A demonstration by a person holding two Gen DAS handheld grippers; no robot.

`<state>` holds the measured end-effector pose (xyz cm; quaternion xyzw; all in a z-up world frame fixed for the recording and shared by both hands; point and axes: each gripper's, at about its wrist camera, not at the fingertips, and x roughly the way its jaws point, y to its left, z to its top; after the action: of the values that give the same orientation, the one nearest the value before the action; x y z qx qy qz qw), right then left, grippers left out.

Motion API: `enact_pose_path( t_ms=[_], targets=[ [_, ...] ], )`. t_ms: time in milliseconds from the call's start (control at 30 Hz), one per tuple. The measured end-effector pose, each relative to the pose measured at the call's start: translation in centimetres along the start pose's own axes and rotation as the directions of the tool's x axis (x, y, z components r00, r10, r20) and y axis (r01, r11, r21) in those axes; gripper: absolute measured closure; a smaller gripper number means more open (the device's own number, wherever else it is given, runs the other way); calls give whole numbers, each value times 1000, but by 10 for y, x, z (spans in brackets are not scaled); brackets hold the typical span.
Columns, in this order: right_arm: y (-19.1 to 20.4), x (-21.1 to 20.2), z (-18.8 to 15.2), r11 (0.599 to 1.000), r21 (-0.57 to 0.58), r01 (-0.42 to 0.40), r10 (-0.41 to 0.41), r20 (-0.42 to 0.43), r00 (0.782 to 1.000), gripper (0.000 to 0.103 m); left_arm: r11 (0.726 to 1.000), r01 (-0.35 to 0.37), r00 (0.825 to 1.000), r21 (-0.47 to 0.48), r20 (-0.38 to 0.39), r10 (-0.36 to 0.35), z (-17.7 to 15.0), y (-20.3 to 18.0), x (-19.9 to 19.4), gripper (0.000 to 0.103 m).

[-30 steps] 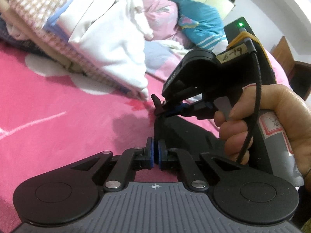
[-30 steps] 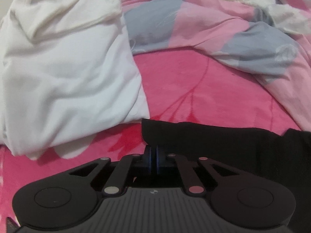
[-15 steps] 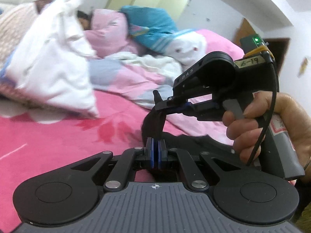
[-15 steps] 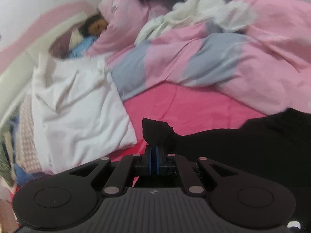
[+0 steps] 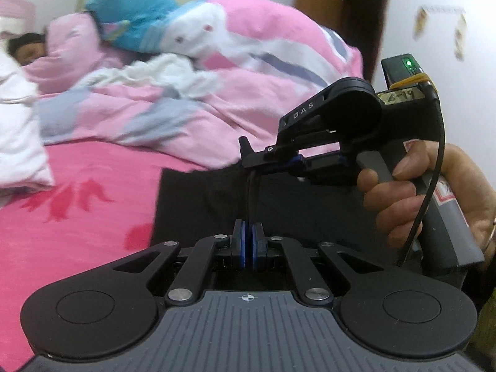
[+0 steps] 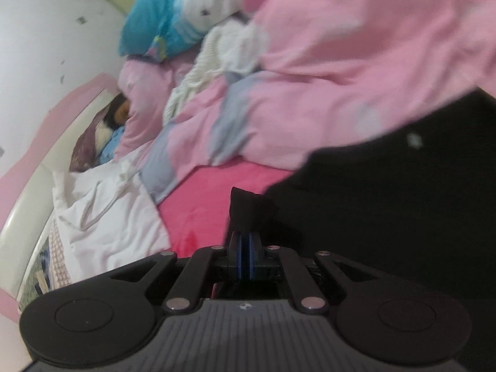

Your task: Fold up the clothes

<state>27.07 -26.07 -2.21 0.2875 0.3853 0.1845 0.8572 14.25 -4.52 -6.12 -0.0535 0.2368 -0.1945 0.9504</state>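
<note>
From the left wrist, the left tongs (image 5: 248, 241) are pinched shut on a strip of the black garment (image 5: 201, 204), which hangs from them down toward the pink bed (image 5: 77, 186) near its front edge. Just ahead, the right tongs (image 5: 248, 152), gripped by a hand (image 5: 434, 192), are closed on the same cloth a little higher, so the fabric runs taut between the two grips. A white garment (image 5: 18, 142) lies at the bed's left side, and a rumpled pink quilt (image 5: 217, 108) fills the far side. To do this step well, I'd say both grips should stay firm and level with each other, carrying the edge over in one even sweep so the fold lands flat instead of twisting. From the right wrist, the right tongs (image 6: 245, 248) are likewise clamped on a small peak of the black garment (image 6: 372, 217), the rest of it spreading off to the right, above the bed (image 6: 210, 201). The white garment (image 6: 117, 217) sits toward the left edge. Both views are smeared by motion. What kind of garment the black one is, and where its other edges lie, I can't tell; much of it is cut off by the frame or hidden behind the tool bodies.
</note>
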Motion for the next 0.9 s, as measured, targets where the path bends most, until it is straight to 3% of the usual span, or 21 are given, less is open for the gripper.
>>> enact_pose_path(
  t_ms=[333, 433, 633, 767, 900],
  targets=[
    [-56, -1, -11, 995, 95, -14, 12, 24, 1000, 99, 996, 46, 992, 75, -123, -37, -8, -18, 25, 100],
    [-73, 2, -14, 991, 131, 26, -29, 23, 999, 97, 993, 108, 976, 52, -194, -96, -12, -17, 31, 98],
    [-101, -25, -15, 973, 226, 50, -65, 61, 996, 93, 990, 144, 965, -3, -221, -141, -7, -1, 4, 93],
    [-87, -53, -18, 987, 152, 57, -70, 76, 995, 92, 994, 110, 965, -11, -237, -109, 0, 24, -22, 89],
    [-51, -44, -28, 999, 2, 46, -46, 13, 999, 93, 999, 28, 965, -27, -261, -33, -4, 46, -28, 88]
  ],
)
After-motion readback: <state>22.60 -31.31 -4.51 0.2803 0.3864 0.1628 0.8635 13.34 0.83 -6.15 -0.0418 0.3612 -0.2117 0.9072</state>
